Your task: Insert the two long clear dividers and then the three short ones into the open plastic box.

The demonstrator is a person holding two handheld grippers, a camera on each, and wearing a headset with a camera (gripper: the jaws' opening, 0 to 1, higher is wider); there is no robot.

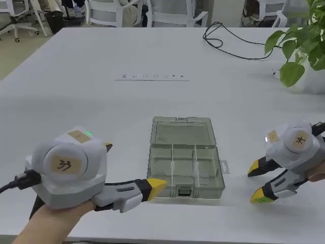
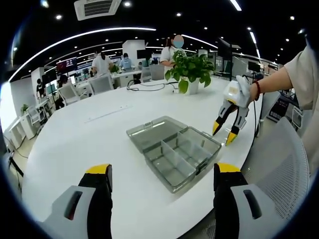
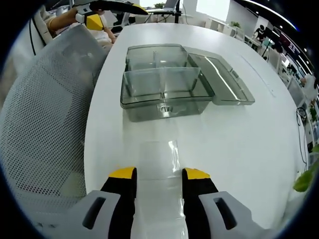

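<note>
The open clear plastic box [image 1: 152, 168] [image 2: 174, 149] [image 3: 164, 89] sits at the table's near middle, its lid [image 1: 182, 133] lying flat behind it. Clear dividers stand inside and split it into compartments. My left gripper [image 1: 133, 166] [image 2: 162, 172] hovers open just left of the box's front, with nothing between its jaws. My right gripper [image 1: 259, 181] [image 3: 158, 174] is to the right of the box, low over the table. A short clear divider [image 3: 158, 155] spans its narrowed jaws and sticks out past the tips. The left gripper view shows the right gripper [image 2: 223, 137] beyond the box.
A potted plant [image 1: 297, 48] and a black cable [image 1: 228, 40] are at the back right of the white table [image 1: 76, 91]. A thin pale strip [image 1: 151, 77] lies behind the box. A mesh chair [image 3: 45, 124] stands by the table's near edge.
</note>
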